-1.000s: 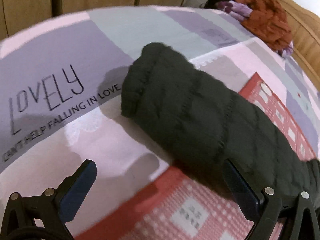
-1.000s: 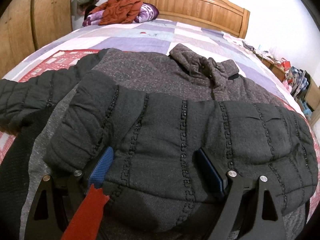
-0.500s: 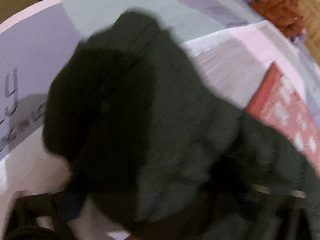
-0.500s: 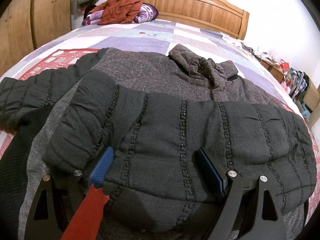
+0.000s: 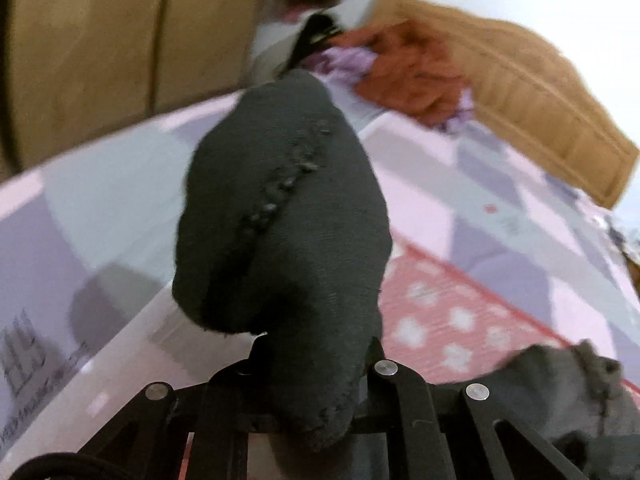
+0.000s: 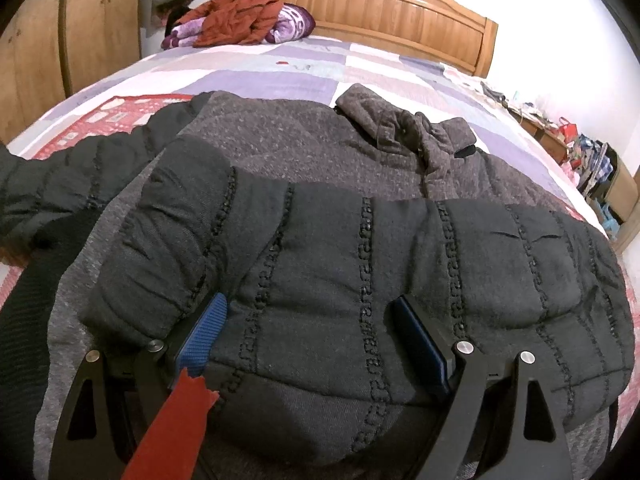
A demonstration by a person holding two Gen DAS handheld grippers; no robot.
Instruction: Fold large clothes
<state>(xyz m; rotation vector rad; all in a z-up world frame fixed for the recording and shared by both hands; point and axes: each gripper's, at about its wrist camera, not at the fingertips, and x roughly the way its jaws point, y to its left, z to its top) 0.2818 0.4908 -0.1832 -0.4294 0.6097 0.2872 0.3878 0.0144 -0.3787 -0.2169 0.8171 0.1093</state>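
A large dark grey quilted jacket lies spread on the bed, collar toward the headboard. One sleeve is folded across its body. My right gripper is open, its blue pads resting on that folded sleeve. The other sleeve is lifted off the bed in the left wrist view, and my left gripper is shut on it near the cuff. Its fingertips are hidden by the cloth. The same sleeve shows at the left of the right wrist view.
The bed has a patchwork quilt of purple, pink and red. A pile of rust and purple clothes lies by the wooden headboard. A wooden wardrobe stands at the left. Clutter sits at the right of the bed.
My left gripper has closed on the free sleeve and raised it off the quilt. The right gripper has stayed on the folded sleeve.
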